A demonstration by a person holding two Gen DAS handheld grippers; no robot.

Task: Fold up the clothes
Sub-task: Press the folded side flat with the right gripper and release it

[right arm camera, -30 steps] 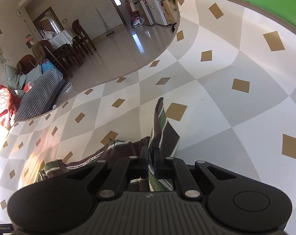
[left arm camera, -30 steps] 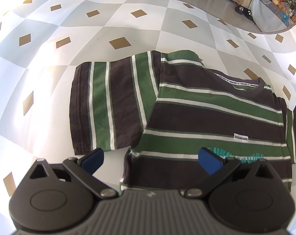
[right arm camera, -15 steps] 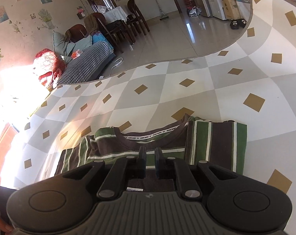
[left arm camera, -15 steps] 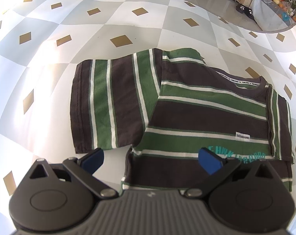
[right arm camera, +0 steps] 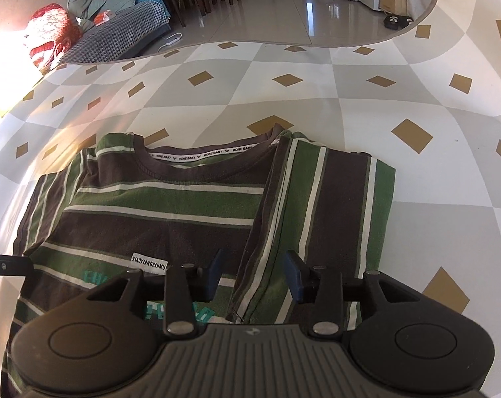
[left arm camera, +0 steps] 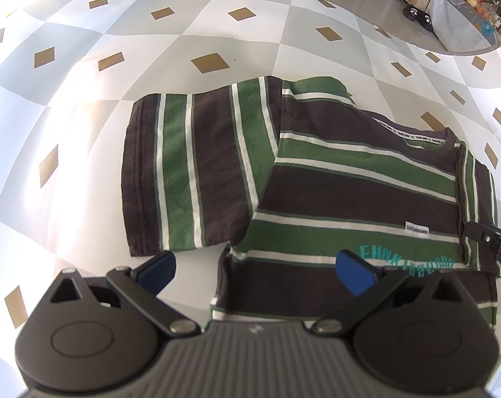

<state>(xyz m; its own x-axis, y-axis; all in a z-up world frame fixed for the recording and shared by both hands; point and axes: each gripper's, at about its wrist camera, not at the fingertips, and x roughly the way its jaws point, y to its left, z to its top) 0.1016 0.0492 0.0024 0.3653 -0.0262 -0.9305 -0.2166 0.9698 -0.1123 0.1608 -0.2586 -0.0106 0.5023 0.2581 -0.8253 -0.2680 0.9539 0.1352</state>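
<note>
Checked worktop point(left arm camera: 217, 26) carries the striped shirt point(left arm camera: 350, 192) lying flat, right sleeve point(right arm camera: 330, 205) folded inward, left sleeve point(left arm camera: 191, 172) spread, both tools, left point(left arm camera: 255, 267) and right point(right arm camera: 254, 273), hovering apart; a careless drag could undo that fold.

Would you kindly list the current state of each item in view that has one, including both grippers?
Striped T-shirt: lying flat on the table, front up, partly folded.
Right sleeve: folded in over the shirt's body.
Left sleeve: spread out flat on the table, not yet folded.
Left gripper: jaws open wide, holding nothing.
Right gripper: jaws open, holding nothing, above the folded sleeve's edge.
</note>
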